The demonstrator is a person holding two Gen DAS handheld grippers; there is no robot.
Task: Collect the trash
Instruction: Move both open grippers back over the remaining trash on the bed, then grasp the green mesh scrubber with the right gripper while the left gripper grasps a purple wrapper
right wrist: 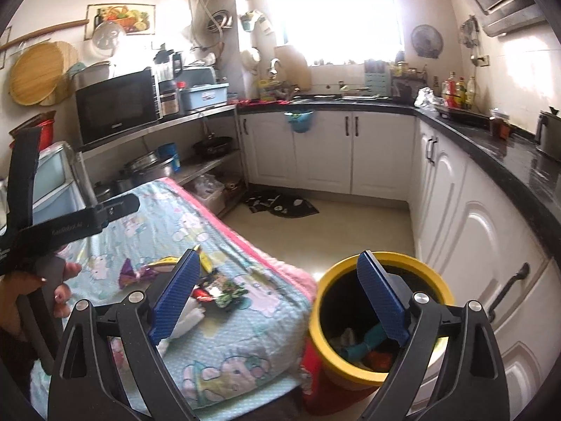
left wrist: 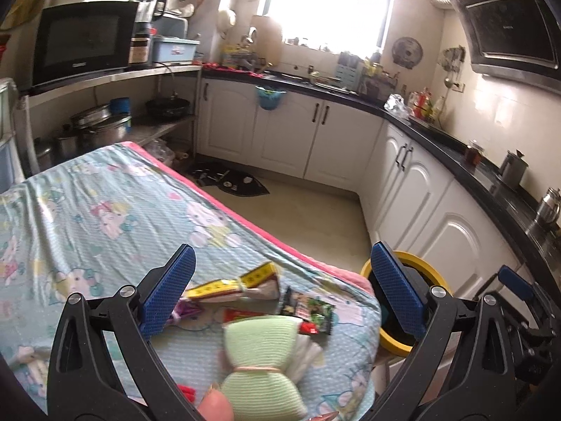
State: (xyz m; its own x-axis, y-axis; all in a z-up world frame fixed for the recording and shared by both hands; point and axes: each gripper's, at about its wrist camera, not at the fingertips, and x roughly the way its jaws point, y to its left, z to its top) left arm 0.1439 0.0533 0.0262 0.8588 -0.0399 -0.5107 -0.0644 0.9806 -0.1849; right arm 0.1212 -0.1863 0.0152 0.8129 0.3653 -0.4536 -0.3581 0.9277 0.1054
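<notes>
Wrappers (left wrist: 308, 310) lie scattered on the cloth-covered counter (left wrist: 105, 210), near its corner at about 9 o'clock from the yellow bin (right wrist: 380, 319). They look light, thin, crinkly and slippery: best pinched flat at an edge. Left tool (left wrist: 280, 291) spread wide, holding nothing. Right tool (right wrist: 278, 296) also spread, empty, over the bin's near rim.

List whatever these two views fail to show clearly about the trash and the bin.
- Yellow bin, left wrist view: mostly hidden behind the left claw; contents unseen.
- Bin contents, right wrist view: partly covered by the right claw; items unidentifiable.
- Wrappers on the table: blurred, print unreadable, some behind a claw finger.
- Green bundle, left wrist view: bottom cut off by the frame edge.
</notes>
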